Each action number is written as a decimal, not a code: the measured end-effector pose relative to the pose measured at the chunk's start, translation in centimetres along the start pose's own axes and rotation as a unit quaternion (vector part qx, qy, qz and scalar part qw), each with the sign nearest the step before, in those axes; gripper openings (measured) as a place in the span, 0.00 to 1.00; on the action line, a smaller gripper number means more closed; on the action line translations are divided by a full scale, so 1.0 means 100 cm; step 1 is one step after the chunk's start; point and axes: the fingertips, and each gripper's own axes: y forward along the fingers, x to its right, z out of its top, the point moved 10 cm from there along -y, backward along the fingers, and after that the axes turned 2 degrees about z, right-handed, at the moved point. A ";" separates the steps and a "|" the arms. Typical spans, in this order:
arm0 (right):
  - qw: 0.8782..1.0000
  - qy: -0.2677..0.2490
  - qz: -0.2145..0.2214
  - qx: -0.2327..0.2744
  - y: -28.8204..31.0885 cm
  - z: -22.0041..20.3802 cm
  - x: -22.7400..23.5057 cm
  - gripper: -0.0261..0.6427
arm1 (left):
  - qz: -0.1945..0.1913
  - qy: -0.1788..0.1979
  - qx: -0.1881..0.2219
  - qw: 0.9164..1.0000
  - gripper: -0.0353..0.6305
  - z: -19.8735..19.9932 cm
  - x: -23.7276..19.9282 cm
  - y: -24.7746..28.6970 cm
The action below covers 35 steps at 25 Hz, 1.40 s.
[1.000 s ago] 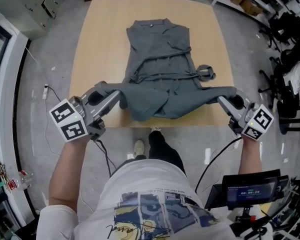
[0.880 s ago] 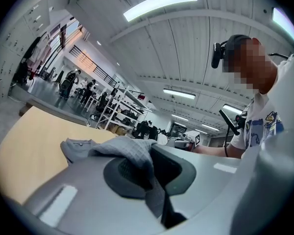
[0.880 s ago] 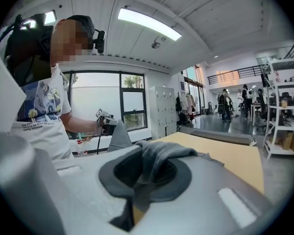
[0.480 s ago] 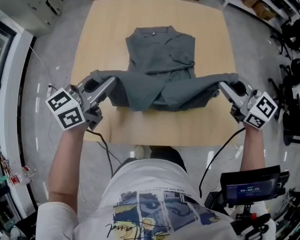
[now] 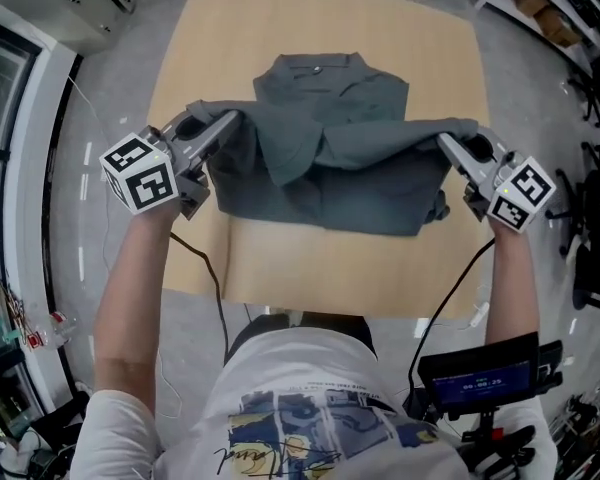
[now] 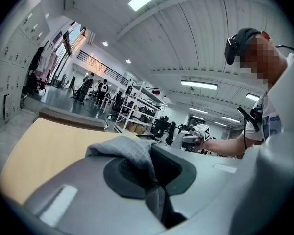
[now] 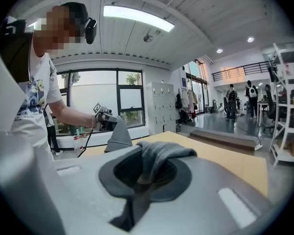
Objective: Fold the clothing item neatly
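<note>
- Grey cloth fills both sets of jaws: your left gripper (image 5: 220, 126) and your right gripper (image 5: 452, 146) are each clamped tight on a corner of the garment (image 5: 360, 183).
- The held edge spans crosswise from one gripper to the other and sags between them. The rest of the garment lies flat on the wooden table (image 5: 280, 258), below and ahead of the jaws.
- The garment's long axis runs straight away from you. Its collar (image 5: 315, 66) lies ahead of both grippers, about midway between them.
- The left gripper sits slightly nearer the collar than the right.
- Both forearms reach forward, with the grippers angled inward toward each other.
- Judgement: the fold calls for moving the held edge forward and lowering it near the collar, both sides level.
</note>
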 end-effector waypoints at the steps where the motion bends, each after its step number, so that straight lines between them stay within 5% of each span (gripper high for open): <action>1: 1.000 0.002 0.001 -0.002 0.006 -0.004 0.010 0.07 | 0.003 0.000 -0.004 1.000 0.09 -0.001 -0.009 0.008; 14: 0.997 0.075 -0.021 -0.024 0.028 -0.055 0.069 0.07 | 0.067 -0.025 -0.077 0.994 0.09 -0.019 -0.053 0.039; 24: 0.980 0.175 -0.054 -0.080 0.060 -0.138 0.139 0.08 | 0.149 -0.043 -0.161 0.975 0.15 -0.063 -0.120 0.095; 35: 0.970 0.208 -0.048 -0.118 0.061 -0.162 0.141 0.35 | 0.177 -0.040 -0.222 0.958 0.40 -0.083 -0.135 0.096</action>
